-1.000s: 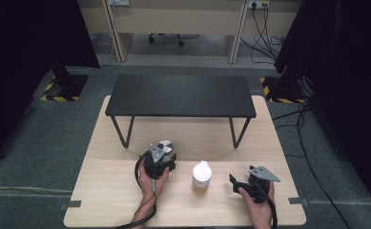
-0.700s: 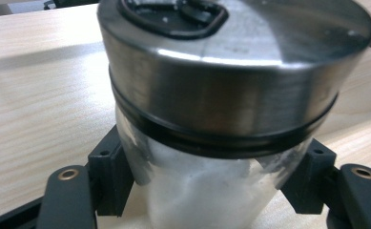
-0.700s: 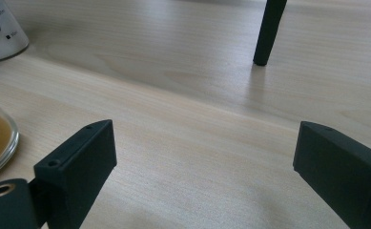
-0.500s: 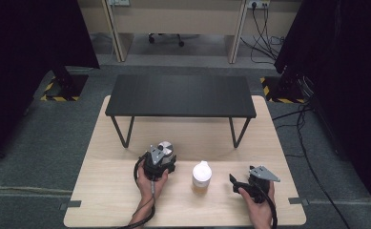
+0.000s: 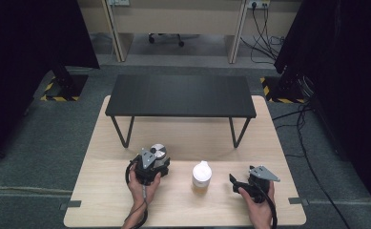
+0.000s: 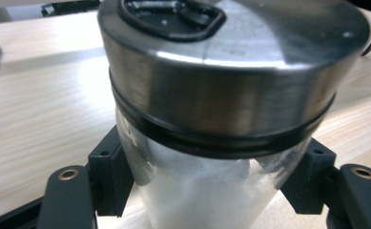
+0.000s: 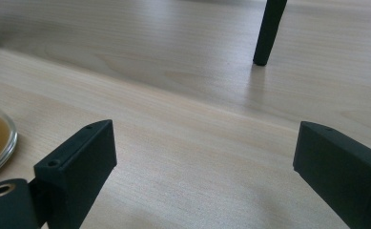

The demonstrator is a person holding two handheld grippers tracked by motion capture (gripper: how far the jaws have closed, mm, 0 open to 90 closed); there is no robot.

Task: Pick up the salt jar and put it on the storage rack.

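Left gripper view: the left tool [image 6: 207, 191] clenches the upright jar [image 6: 207, 157], steel lid [image 6: 231, 76] on top.

A black shelf [image 5: 180, 95] stands on the wooden surface [image 5: 102, 191]. A white-capped bottle [image 5: 201, 177] of amber liquid stands upright in front of it. Cables [image 5: 297, 129] cross the floor.

The jar [image 6: 207, 186] is clear with white contents and a brushed silver lid [image 6: 231, 71]. Black tongs [image 6: 207, 191] flank it. The desk [image 5: 183, 138] is pale wood; the bottle [image 5: 201, 177] looks white-capped, perhaps amber inside.
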